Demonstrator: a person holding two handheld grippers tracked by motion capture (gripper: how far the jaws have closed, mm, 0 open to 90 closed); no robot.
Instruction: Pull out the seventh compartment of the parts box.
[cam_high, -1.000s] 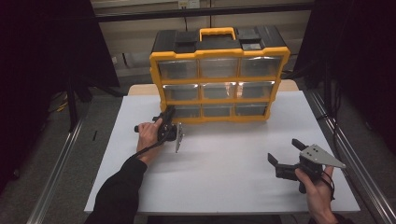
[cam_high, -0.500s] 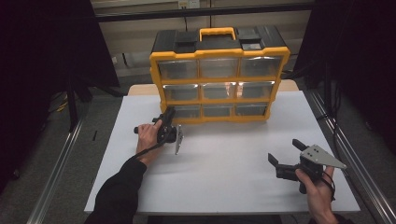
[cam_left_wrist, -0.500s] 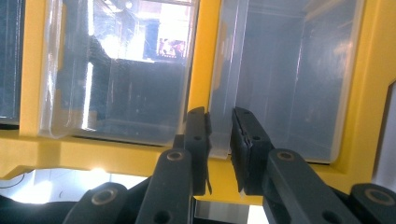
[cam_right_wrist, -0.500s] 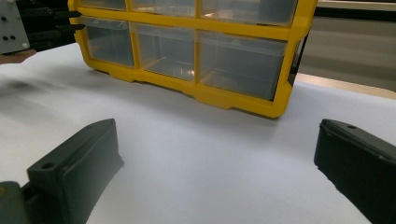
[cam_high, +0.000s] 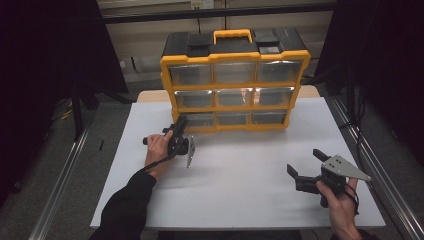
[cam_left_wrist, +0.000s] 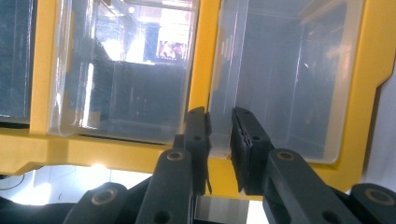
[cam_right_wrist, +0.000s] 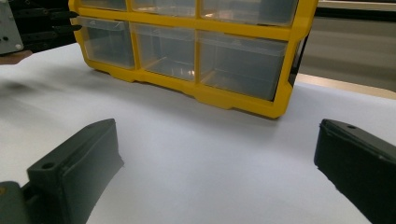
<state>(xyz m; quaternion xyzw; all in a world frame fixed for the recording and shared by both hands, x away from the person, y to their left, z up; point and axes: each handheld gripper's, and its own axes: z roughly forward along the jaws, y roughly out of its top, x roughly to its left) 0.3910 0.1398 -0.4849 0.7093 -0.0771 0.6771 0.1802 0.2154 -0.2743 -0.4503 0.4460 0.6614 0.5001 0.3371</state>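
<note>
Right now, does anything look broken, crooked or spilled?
Nothing stands out. The yellow drawer organizer stands upright on the white table, its clear drawers all pushed in. The left gripper sits at the bottom-left drawer.

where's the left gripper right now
In the high view the left gripper is at the left of the white table, its tips at the bottom-left drawer of the yellow organizer.

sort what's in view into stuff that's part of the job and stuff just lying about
In play:
- yellow drawer organizer
- its bottom-left clear drawer, where the left gripper has its fingers nearly closed at the front lip
- right gripper, open, waiting over the table

Lying about:
- white table
- metal side rails
</note>
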